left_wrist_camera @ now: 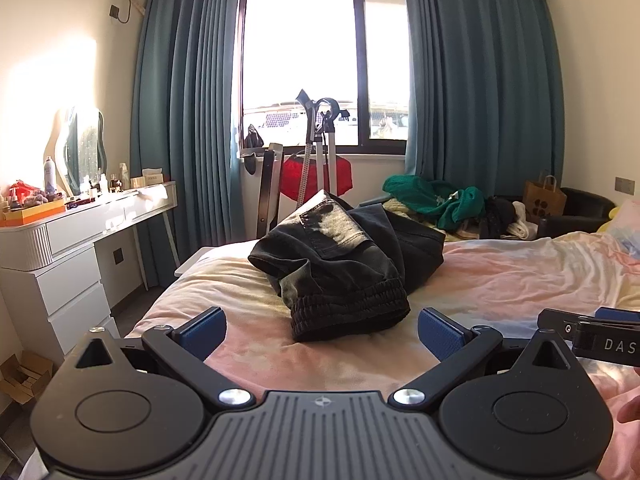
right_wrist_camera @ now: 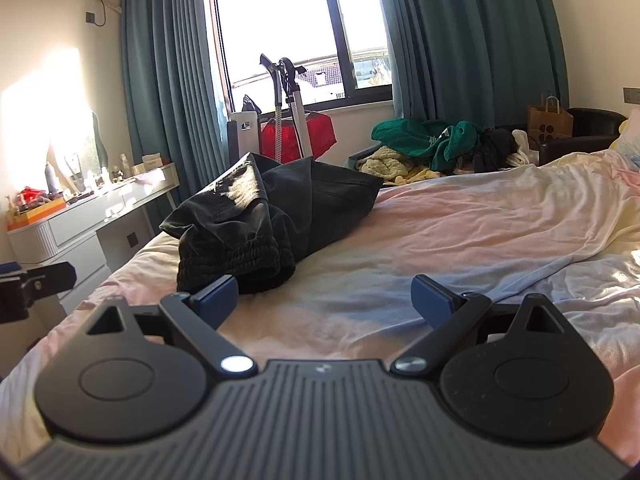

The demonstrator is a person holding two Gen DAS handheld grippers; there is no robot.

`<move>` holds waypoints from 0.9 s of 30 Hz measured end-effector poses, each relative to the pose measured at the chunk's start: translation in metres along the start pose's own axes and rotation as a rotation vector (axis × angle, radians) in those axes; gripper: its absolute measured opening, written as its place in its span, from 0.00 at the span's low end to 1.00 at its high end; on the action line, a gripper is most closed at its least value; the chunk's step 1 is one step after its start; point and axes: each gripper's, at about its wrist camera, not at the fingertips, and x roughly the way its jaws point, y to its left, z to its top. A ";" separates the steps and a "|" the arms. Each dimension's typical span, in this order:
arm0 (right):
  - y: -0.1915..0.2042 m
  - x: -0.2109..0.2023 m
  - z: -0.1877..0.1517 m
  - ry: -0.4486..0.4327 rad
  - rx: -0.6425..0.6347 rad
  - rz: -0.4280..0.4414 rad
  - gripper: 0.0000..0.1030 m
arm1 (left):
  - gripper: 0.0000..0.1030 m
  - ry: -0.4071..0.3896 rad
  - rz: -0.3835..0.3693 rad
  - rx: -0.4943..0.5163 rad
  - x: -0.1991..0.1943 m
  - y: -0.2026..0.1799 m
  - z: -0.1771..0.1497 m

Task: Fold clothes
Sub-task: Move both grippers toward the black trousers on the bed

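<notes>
A crumpled black garment with an elastic waistband lies in a heap on the bed. It also shows in the right wrist view, left of centre. My left gripper is open and empty, just short of the waistband. My right gripper is open and empty; its left fingertip is close to the garment's near edge. The right gripper's tip shows at the right edge of the left wrist view.
A white dresser with bottles stands left of the bed. A pile of clothes, some green, lies beyond the bed's far side. A garment steamer stand and teal curtains stand by the window. A paper bag sits on a black chair.
</notes>
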 end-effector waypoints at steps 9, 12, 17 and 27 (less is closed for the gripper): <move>-0.007 -0.002 0.004 0.006 0.054 0.027 0.92 | 1.00 0.004 0.005 0.015 0.003 -0.006 -0.004; 0.000 -0.001 0.000 -0.013 0.037 0.020 0.92 | 1.00 -0.007 0.005 0.031 0.006 -0.007 -0.009; -0.005 0.001 -0.001 0.006 0.069 0.032 0.92 | 1.00 -0.013 -0.020 0.049 0.008 -0.005 -0.015; -0.005 0.003 0.001 0.033 0.058 0.042 0.92 | 1.00 -0.004 -0.001 0.008 0.011 -0.001 -0.020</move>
